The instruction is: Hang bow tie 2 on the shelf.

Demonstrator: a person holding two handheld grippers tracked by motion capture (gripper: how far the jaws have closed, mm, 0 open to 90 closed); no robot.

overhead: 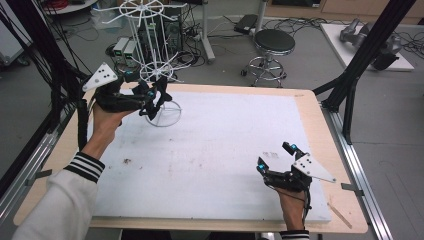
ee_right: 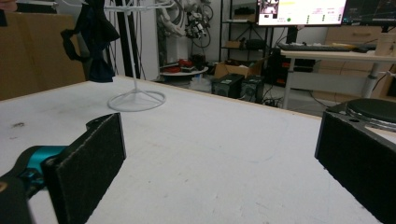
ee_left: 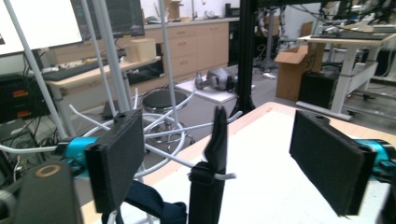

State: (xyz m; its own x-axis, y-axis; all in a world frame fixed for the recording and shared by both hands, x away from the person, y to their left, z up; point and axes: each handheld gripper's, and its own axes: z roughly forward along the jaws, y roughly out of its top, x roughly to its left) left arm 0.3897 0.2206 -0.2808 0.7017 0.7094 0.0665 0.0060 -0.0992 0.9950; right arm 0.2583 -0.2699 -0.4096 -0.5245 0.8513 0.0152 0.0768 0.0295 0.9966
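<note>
Left gripper [overhead: 156,96] raised near the far left corner of the tabletop [overhead: 225,150], right at the white wire rack [overhead: 150,55]. Jaws wide apart in the left gripper view, pads clear of everything. Between them, untouched, a black strap [ee_left: 212,158] hanging over a thin white peg [ee_left: 219,176] of the rack, with dark blue cloth [ee_left: 154,205] bunched below it. Same dark item seen from the right gripper view as a dark bundle [ee_right: 95,37] dangling from the rack's upper arms, above the round wire base [ee_right: 136,100] standing on the white mat near the far left corner.

Right gripper [overhead: 275,159] low near the near right corner of the tabletop, held in a hand [overhead: 291,202]. Jaws spread wide, nothing between the pads but bare white mat.
</note>
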